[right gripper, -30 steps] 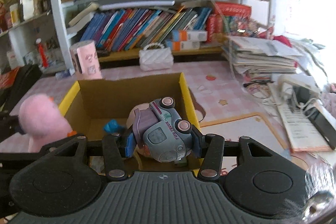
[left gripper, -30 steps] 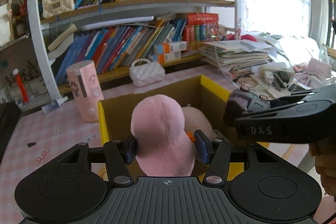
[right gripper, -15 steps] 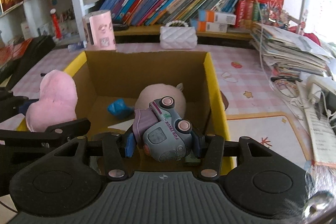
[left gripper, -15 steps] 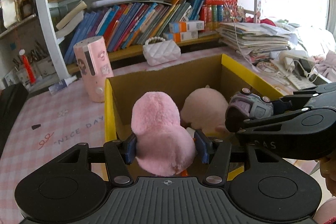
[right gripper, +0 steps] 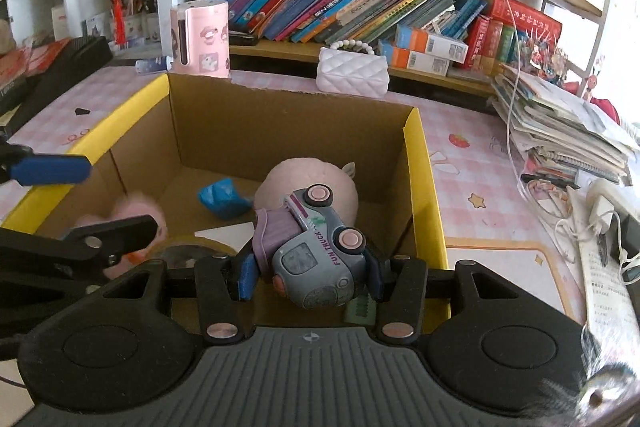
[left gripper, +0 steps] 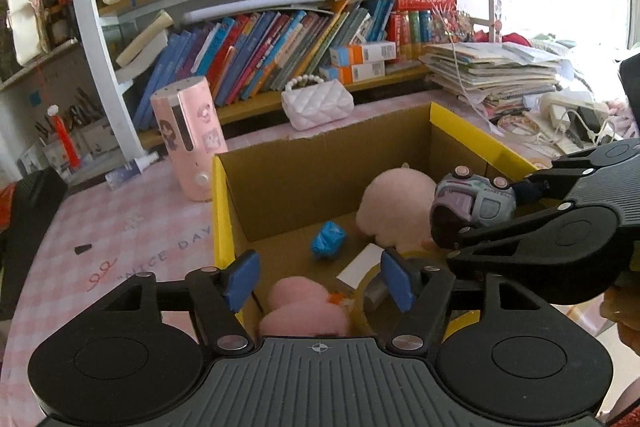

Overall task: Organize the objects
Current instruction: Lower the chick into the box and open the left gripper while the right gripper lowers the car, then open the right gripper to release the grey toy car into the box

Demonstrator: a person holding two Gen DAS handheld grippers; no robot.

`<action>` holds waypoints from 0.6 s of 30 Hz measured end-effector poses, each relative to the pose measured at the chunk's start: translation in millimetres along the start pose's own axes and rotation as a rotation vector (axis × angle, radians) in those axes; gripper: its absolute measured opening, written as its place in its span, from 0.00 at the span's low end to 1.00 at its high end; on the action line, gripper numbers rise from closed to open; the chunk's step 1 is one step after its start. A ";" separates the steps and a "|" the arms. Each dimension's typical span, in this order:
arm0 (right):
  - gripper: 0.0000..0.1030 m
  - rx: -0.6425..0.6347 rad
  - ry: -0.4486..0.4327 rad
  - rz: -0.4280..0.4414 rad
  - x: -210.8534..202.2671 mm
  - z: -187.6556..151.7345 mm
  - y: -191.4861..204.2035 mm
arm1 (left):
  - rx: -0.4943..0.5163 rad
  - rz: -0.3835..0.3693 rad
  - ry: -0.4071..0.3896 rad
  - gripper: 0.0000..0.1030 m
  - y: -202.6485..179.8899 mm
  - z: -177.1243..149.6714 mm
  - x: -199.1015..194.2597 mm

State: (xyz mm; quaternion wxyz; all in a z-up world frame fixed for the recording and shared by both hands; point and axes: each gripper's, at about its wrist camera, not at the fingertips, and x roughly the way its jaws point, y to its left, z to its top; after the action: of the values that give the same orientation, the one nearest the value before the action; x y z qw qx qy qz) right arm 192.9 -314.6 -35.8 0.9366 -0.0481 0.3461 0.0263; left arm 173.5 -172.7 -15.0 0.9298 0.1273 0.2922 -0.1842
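Gripping the toy truck [right gripper: 310, 253] over the box [right gripper: 418, 163], your right gripper [right gripper: 308, 273] stays clamped; left gripper [left gripper: 318, 281] just spread apart, pink plush [left gripper: 304, 309] seemingly lying loose below.

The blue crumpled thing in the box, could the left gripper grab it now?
Probably yes. The left gripper is open and empty, above the box; the blue crumpled thing lies uncovered ahead, beyond the pink plush.
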 end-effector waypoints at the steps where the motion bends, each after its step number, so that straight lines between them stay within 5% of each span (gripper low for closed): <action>1: 0.47 -0.001 0.000 0.000 0.4 0.3 -0.2 | -0.002 0.002 -0.006 0.67 0.2 0.1 -1.7; 11: 0.47 -0.079 -0.002 -0.021 8.4 0.2 4.8 | -0.096 0.058 -0.097 0.77 13.4 -2.6 -31.1; 18: 0.47 -0.109 -0.010 -0.024 12.3 1.2 4.9 | -0.160 0.132 -0.070 0.77 24.5 -13.8 -38.5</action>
State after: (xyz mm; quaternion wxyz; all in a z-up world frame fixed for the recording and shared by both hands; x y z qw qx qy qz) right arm 202.7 -309.4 -43.3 0.9346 -0.1029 0.3387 0.0342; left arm 147.5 -135.5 -0.1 0.9567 0.0652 0.2644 -0.1029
